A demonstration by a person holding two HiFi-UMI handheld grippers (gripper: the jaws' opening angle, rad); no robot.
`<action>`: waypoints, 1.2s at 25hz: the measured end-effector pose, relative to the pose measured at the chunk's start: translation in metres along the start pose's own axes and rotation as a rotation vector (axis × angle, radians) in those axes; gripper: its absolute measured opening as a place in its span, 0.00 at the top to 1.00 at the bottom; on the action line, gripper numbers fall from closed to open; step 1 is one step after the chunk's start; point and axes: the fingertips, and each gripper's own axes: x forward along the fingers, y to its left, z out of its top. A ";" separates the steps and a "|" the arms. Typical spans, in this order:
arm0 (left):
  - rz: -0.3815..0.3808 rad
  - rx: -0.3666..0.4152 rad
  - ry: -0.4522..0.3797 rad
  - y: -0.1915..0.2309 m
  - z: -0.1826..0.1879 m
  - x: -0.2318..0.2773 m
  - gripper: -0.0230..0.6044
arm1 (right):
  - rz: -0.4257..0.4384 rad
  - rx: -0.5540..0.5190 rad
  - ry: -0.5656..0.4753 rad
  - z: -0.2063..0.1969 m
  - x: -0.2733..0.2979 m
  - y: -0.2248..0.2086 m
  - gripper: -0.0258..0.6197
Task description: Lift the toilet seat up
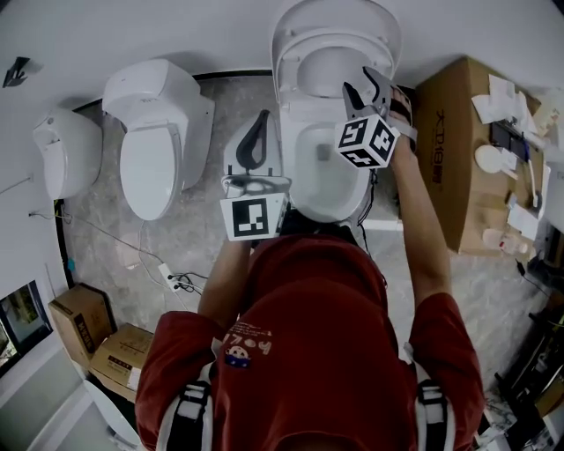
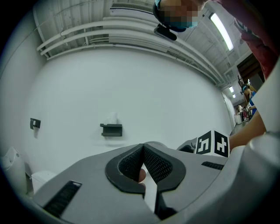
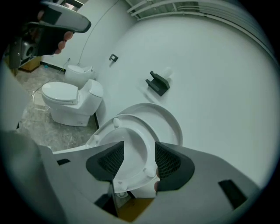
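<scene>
The white toilet (image 1: 322, 167) stands in front of me against the wall. Its seat ring (image 1: 304, 55) is raised and leans against the upright lid (image 1: 339, 16). My right gripper (image 1: 366, 84) hovers at the seat's right side, jaws open. In the right gripper view the seat (image 3: 131, 131) and lid (image 3: 170, 120) show through the gap of the right gripper (image 3: 139, 159), and the pads do not press on it. My left gripper (image 1: 260, 123) is left of the bowl, jaws shut and empty. The left gripper (image 2: 143, 148) faces the bare wall.
A second toilet (image 1: 154, 145) with its lid down stands to the left, and another white fixture (image 1: 66, 150) beyond it. An open cardboard box (image 1: 458, 150) with small items is close on the right. Cables (image 1: 172, 280) and boxes (image 1: 88, 335) lie on the floor at left. A dark bracket (image 3: 157, 83) hangs on the wall.
</scene>
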 end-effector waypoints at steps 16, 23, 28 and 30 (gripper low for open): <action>-0.050 -0.007 -0.003 -0.052 0.009 -0.010 0.95 | -0.044 0.347 -0.051 -0.040 -0.095 0.001 0.65; -0.075 -0.015 -0.005 -0.071 0.014 -0.011 0.95 | -0.036 0.571 -0.109 -0.047 -0.137 -0.011 0.65; -0.093 -0.020 0.002 -0.085 0.021 -0.010 0.95 | -0.042 0.667 -0.177 -0.044 -0.163 -0.024 0.65; -0.081 -0.016 0.008 -0.085 0.025 -0.008 0.95 | -0.055 0.692 -0.206 -0.042 -0.171 -0.032 0.65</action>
